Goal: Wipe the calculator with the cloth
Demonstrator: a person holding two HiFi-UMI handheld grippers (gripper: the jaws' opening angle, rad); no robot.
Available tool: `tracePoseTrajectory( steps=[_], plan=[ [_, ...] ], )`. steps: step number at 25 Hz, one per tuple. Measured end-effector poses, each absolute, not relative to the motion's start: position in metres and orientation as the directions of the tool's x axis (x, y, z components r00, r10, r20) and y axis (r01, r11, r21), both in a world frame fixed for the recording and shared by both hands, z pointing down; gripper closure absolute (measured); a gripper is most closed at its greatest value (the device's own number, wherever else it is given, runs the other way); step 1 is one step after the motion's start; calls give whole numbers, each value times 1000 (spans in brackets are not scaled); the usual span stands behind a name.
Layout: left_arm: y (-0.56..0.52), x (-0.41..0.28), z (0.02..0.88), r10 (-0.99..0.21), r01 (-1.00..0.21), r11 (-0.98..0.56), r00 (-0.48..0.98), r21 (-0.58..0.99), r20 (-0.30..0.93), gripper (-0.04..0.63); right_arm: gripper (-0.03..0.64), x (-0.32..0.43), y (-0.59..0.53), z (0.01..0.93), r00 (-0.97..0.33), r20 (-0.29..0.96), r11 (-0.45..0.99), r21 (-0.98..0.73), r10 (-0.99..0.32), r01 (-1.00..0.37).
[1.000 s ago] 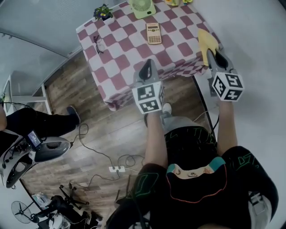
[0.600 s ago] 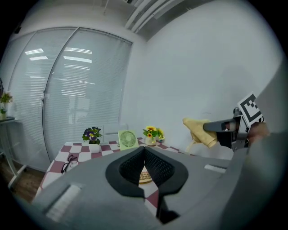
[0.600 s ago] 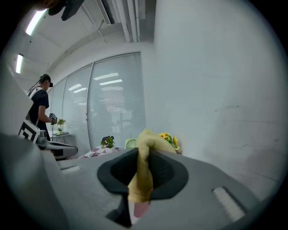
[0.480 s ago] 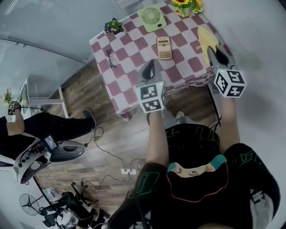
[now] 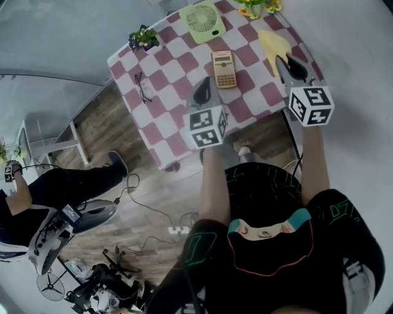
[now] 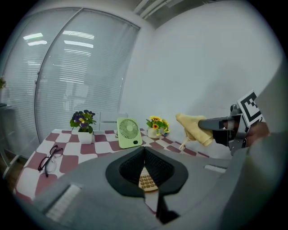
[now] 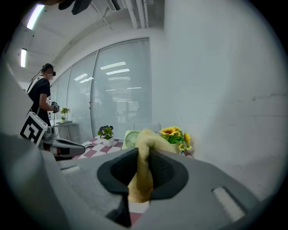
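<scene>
A tan calculator (image 5: 224,68) lies flat near the middle of the red-and-white checked table (image 5: 166,116). My left gripper (image 5: 201,92) hovers just short of it, jaws shut and empty; in the left gripper view the calculator (image 6: 146,179) shows just below the closed tips of my left gripper (image 6: 144,150). My right gripper (image 5: 288,67) is over the table's right side, shut on a yellow cloth (image 5: 273,46). The cloth (image 7: 143,166) hangs pinched in my right gripper (image 7: 141,155). From the left gripper view the cloth (image 6: 194,128) is off to the right, above the table.
At the table's far edge stand a green fan (image 5: 202,18), a pot of purple flowers (image 5: 141,38) and sunflowers (image 5: 255,6). Glasses (image 5: 142,88) lie at the left. A person (image 5: 61,181) is at the left, on the floor side, with cables (image 5: 178,230) nearby.
Both grippers have moved forward over the table. The left one now sits close to the calculator, and the right one still carries the cloth.
</scene>
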State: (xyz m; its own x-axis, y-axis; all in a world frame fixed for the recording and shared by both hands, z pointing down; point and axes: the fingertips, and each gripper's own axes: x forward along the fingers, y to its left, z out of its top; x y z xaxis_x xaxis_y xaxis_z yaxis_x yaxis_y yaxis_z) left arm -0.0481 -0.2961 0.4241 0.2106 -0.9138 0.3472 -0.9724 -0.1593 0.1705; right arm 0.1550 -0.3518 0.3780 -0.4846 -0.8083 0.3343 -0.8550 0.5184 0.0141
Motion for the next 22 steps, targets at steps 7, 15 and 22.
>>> tracePoseTrajectory(
  steps=[7,15,22],
  plan=[
    [-329,-66,456,-882,-970,-155,221,187,417,586,549,107,-395,409,-559,399,636,87,-727,-767],
    [-350,-74,482,-853,-963,-157,245,221,461,584,549,51,-416,451,-635,530,816,231,-562,-529],
    [-362,-79,502,-833,-954,-152,265,259,487,584,551,18,-430,492,-584,664,884,380,-467,-274]
  ],
)
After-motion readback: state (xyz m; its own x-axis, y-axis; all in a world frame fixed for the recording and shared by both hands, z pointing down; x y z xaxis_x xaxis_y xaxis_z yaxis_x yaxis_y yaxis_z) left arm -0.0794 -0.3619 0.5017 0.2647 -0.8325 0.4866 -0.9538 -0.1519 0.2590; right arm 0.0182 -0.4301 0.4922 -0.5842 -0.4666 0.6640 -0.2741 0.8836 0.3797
